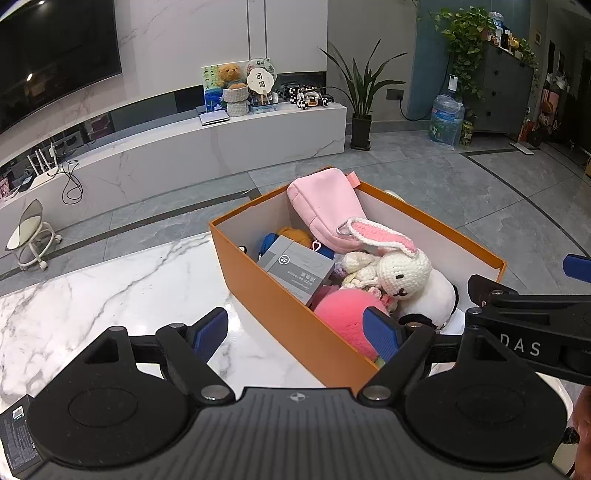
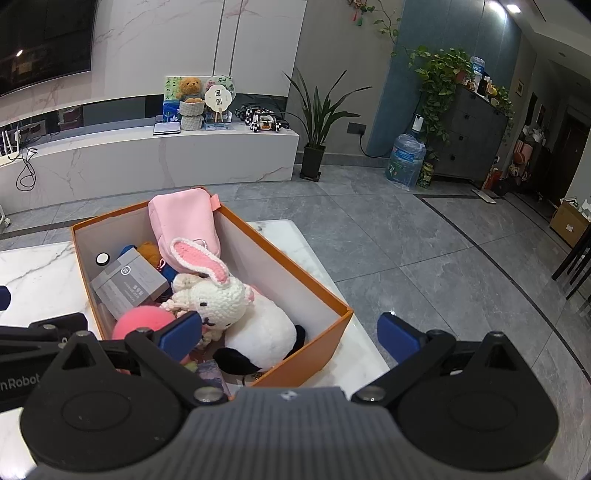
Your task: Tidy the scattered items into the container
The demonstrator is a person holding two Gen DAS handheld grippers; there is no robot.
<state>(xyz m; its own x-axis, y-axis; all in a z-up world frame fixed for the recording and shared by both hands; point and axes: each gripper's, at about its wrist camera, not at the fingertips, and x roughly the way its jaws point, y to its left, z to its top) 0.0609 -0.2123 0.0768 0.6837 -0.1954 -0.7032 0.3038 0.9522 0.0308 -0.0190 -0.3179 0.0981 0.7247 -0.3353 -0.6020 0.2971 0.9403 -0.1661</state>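
Both views are evenly lit from overhead: ceiling spots (image 2: pixel 513 7) burn white at top right, and small glints reflect in the dark television screen (image 1: pixel 55 48). The marble bench (image 1: pixel 92 295) shines with soft glare. Fisheye distortion bends the floor lines and walls, corners go black, and focus stays sharp throughout.

Glossy marble table (image 1: pixel 110 295), matt orange cardboard box (image 1: pixel 280 306), crocheted yarn rabbit (image 1: pixel 399 269), soft pink cloth pouch (image 1: pixel 325 206)

Home living room: television (image 1: pixel 55 55), marble console (image 1: pixel 207 147), houseplants (image 2: pixel 317 110).
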